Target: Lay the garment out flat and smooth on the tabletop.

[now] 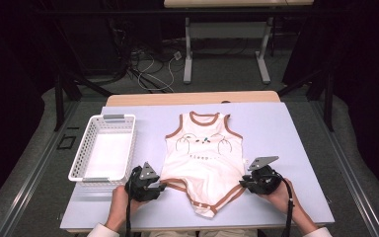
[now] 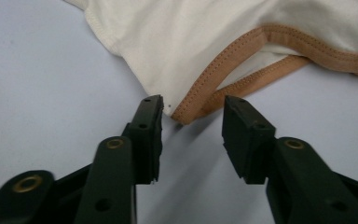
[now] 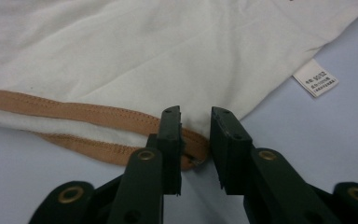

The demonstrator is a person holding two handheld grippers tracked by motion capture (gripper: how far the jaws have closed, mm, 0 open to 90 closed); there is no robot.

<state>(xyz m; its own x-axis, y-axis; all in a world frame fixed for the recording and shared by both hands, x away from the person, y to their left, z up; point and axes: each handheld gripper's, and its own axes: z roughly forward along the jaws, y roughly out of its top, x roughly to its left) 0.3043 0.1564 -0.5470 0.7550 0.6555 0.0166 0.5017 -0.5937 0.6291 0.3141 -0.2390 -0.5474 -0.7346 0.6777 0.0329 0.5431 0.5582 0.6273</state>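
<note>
A white sleeveless baby bodysuit (image 1: 203, 158) with brown trim lies flat, front up, in the middle of the pale table (image 1: 276, 128). My left gripper (image 1: 162, 186) rests at its lower left corner. In the left gripper view that gripper (image 2: 193, 105) is open, and the brown-edged corner (image 2: 182, 113) lies just ahead, between the tips. My right gripper (image 1: 243, 183) sits at the lower right corner. In the right gripper view it (image 3: 196, 114) stands open with a narrow gap, its jaws on either side of the trimmed hem (image 3: 74, 112).
An empty white mesh basket (image 1: 103, 148) stands on the table's left side, beside the left gripper. A small white care label (image 3: 316, 78) sticks out from the bodysuit's side seam. Behind the table are a floor with cables and another table's legs (image 1: 187, 54).
</note>
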